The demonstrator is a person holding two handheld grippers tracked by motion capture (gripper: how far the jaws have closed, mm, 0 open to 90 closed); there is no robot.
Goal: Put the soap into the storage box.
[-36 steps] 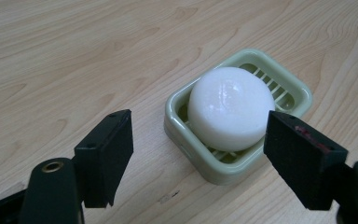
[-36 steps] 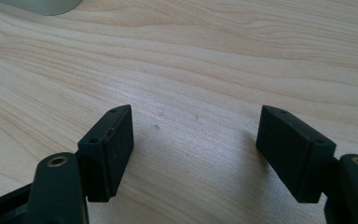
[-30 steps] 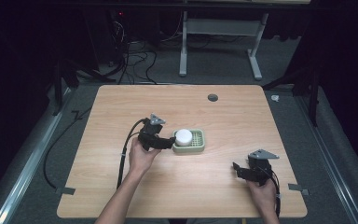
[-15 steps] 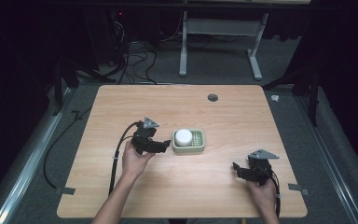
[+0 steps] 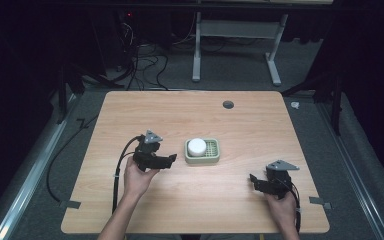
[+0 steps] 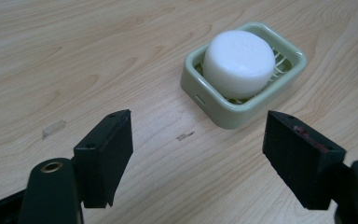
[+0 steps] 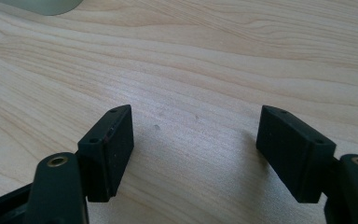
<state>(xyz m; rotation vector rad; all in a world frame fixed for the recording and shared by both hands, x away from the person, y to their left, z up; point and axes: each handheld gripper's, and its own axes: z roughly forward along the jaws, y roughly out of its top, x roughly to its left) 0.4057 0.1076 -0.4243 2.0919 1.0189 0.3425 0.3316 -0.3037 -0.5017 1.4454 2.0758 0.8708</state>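
The left gripper [image 5: 171, 159] sits just beside the green soap dish [image 5: 211, 156], which lies straight ahead of its jaws and a touch to the right of their line. In that dish rests the white round soap [image 5: 197, 146], lying flat toward the near end of the tray. Seen from the left gripper view, the soap [image 6: 238, 63] is beyond the jaw tips, nearer the right jaw than the left, and the dish [image 6: 205, 95] shows one corner toward the tool. The jaws stand wide apart, nothing between them, touching nothing but air above the table [image 5: 180, 115]. The right gripper [image 5: 254, 179] is well apart from the dish, low on the table, jaws likewise spread wide and empty. The left hand is clearly the nearer one for any grab.
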